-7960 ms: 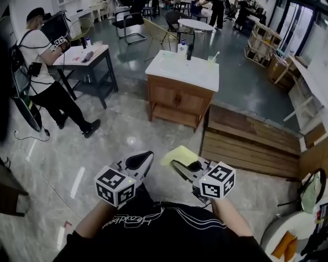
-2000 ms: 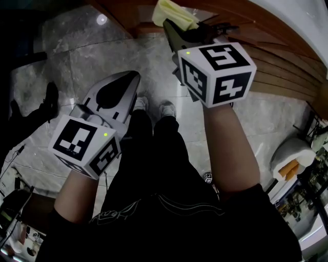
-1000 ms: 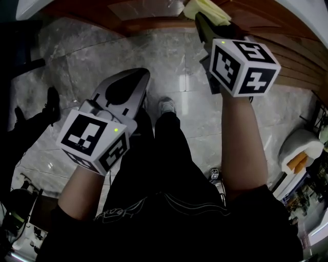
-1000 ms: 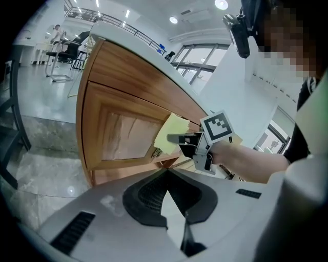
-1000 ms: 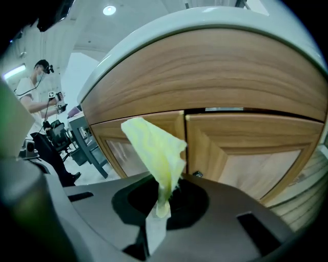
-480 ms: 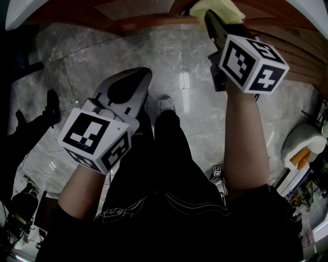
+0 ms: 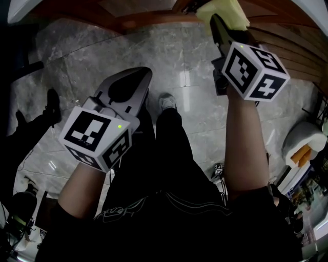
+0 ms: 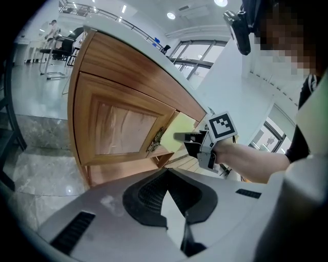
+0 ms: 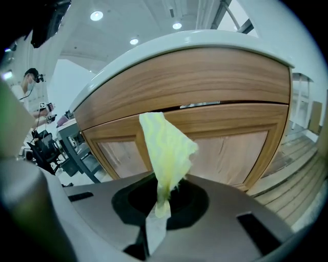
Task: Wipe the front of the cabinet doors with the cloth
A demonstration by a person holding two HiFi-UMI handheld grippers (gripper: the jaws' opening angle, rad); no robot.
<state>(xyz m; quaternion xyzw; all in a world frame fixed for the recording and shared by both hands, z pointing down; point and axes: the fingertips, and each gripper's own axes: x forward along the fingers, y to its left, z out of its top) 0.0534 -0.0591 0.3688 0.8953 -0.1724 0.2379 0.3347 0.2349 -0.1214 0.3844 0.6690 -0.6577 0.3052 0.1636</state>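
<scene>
The yellow cloth (image 9: 166, 146) hangs upright from my right gripper (image 9: 160, 203), which is shut on its lower end. The cloth stands just in front of the wooden cabinet doors (image 9: 233, 148), near the seam between them; I cannot tell if it touches. From above, the cloth (image 7: 225, 10) and right gripper (image 7: 219, 23) are at the cabinet's lower front (image 7: 148, 18). In the left gripper view, the cloth (image 8: 183, 128) lies against the door edge beside the left door (image 8: 123, 128). My left gripper (image 7: 139, 74) hangs back over the floor, shut and empty.
A white countertop (image 9: 195, 38) overhangs the doors. A slatted wooden platform (image 7: 302, 46) lies to the right of the cabinet. A white seat with an orange item (image 7: 302, 148) is at far right. Another person (image 9: 29, 77) stands beyond a table at left. My shoe (image 7: 166, 102) is on the marble floor.
Eight seconds ago I stood well back from the cabinet; now I am right at it. Over the last second the right gripper and cloth shifted slightly right along the cabinet front. The left gripper barely moved.
</scene>
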